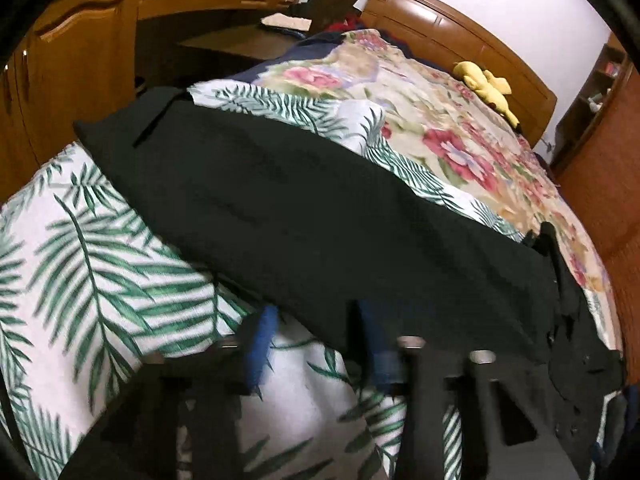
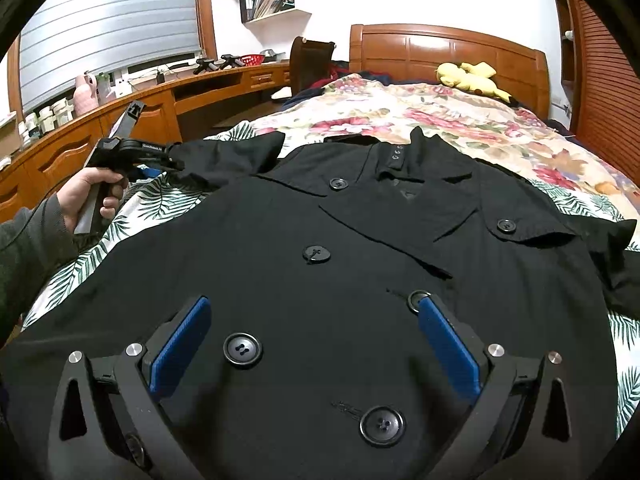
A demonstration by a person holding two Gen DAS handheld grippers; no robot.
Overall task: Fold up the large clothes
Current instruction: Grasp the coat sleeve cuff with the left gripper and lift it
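Note:
A black double-breasted coat (image 2: 320, 248) lies face up on the bed, collar toward the headboard, several large buttons down its front. My right gripper (image 2: 314, 312) hovers over the coat's lower front, jaws wide open and empty. My left gripper (image 2: 172, 160) is at the end of the coat's left sleeve (image 2: 228, 156), held in a hand. In the left wrist view the sleeve (image 1: 304, 216) stretches across the frame and its edge lies between the blue fingers (image 1: 260, 344); the left gripper (image 1: 316, 320) looks part open around the cloth, and whether it grips is unclear.
The bed has a palm-leaf sheet (image 2: 132, 208) near me and a floral blanket (image 2: 440, 120) farther back. A yellow plush toy (image 2: 468, 76) lies by the wooden headboard (image 2: 448, 48). A wooden desk (image 2: 168, 96) with clutter runs along the left. A wardrobe (image 2: 604, 80) stands at the right.

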